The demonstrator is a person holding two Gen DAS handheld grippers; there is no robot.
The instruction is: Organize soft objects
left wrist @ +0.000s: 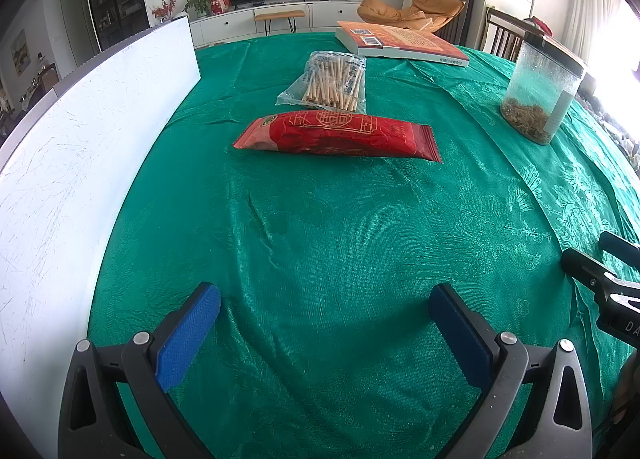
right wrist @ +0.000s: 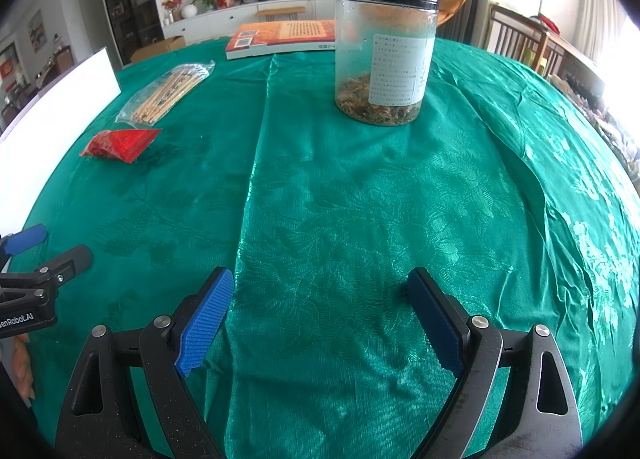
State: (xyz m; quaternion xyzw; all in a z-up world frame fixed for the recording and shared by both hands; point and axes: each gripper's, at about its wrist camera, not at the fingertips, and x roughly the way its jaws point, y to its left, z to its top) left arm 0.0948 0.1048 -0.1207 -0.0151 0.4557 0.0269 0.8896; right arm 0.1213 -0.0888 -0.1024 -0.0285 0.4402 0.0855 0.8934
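Observation:
A red foil packet [left wrist: 338, 135] lies flat on the green tablecloth [left wrist: 320, 243], ahead of my left gripper [left wrist: 324, 299], which is open and holds nothing. Just beyond it lies a clear bag of wooden sticks [left wrist: 330, 79]. In the right wrist view the red foil packet [right wrist: 120, 143] and the clear bag of wooden sticks [right wrist: 168, 93] sit far left. My right gripper [right wrist: 320, 285] is open over bare green tablecloth [right wrist: 340, 199], empty. Its tips [left wrist: 588, 263] show at the left view's right edge; the left gripper's tips [right wrist: 48, 247] show at the right view's left edge.
A clear jar with a black lid [right wrist: 384, 51] holding dried bits stands ahead of the right gripper, and appears as the jar [left wrist: 540, 87] at right. An orange book [left wrist: 400, 41] lies at the far side. A white board [left wrist: 80, 147] lines the left edge.

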